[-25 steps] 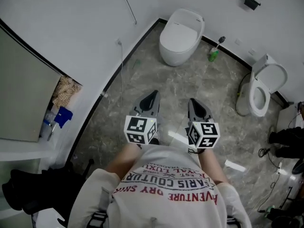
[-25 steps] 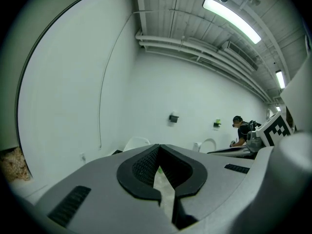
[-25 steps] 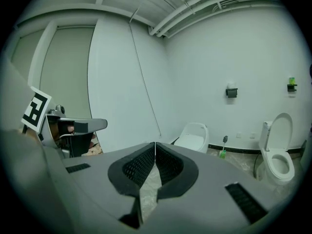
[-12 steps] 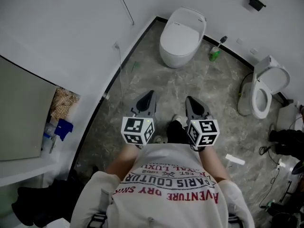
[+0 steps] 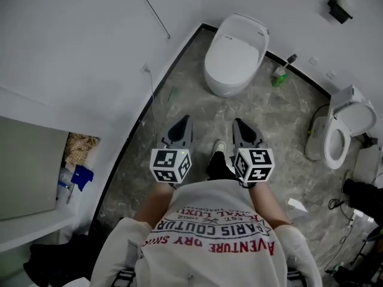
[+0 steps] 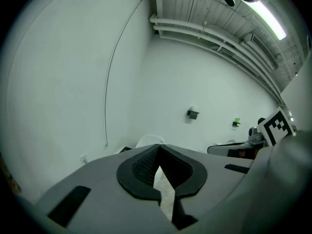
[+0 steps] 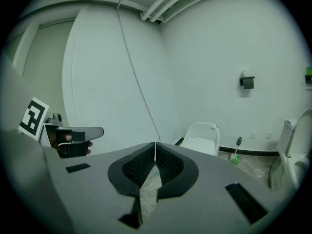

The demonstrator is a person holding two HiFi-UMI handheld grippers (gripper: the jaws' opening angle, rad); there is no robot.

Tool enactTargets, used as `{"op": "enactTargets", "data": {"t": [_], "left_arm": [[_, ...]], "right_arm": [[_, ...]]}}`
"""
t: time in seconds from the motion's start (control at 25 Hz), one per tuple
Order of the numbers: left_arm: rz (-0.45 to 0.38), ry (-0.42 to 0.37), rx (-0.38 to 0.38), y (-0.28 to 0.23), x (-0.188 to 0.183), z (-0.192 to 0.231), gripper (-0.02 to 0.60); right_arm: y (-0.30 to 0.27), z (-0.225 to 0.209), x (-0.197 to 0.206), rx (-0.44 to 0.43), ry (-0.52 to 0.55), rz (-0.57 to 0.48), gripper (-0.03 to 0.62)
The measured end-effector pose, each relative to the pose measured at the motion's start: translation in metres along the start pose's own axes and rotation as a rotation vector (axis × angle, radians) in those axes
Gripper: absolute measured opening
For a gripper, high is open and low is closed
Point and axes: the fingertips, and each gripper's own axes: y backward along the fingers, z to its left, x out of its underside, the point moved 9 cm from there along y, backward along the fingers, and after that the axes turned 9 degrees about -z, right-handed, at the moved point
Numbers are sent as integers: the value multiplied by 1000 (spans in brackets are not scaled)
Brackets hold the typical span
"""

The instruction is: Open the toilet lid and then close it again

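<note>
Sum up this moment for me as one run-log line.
toilet lid: closed, untouched | left gripper: shut, empty | right gripper: shut, empty | both grippers: pointing toward toilet, well short of it

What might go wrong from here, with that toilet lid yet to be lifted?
1. The left hand-held gripper and the right hand-held gripper are both shut and empty. The smooth lid of the closed toilet may slip once raised and drop hard.
2. The green bottle stands close beside that toilet and could get knocked over.
3. The second toilet, at the right, already stands open and might be mistaken for the target.
</note>
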Motion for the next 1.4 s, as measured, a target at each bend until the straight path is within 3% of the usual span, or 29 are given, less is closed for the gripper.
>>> {"op": "enactTargets", "data": {"t": [0.4, 0.6, 0.8, 1.16, 1.4], "left_arm": [[76, -12, -11, -181, -12, 14, 8], [74, 13, 97, -234, -9, 15, 8], [151, 14, 122, -280, 13, 38, 8], [242, 5, 243, -390, 27, 122, 8], [287, -38, 391, -467, 34, 165, 8]], "right_arm": [[-133, -118, -39, -24, -17, 31, 15], [-175, -150, -31, -18, -47, 75, 15], [-216, -167, -11, 7, -74, 138, 15], [-301, -191, -5, 180, -106, 123, 15], [-360, -201, 4, 341, -148, 127, 15]]}}
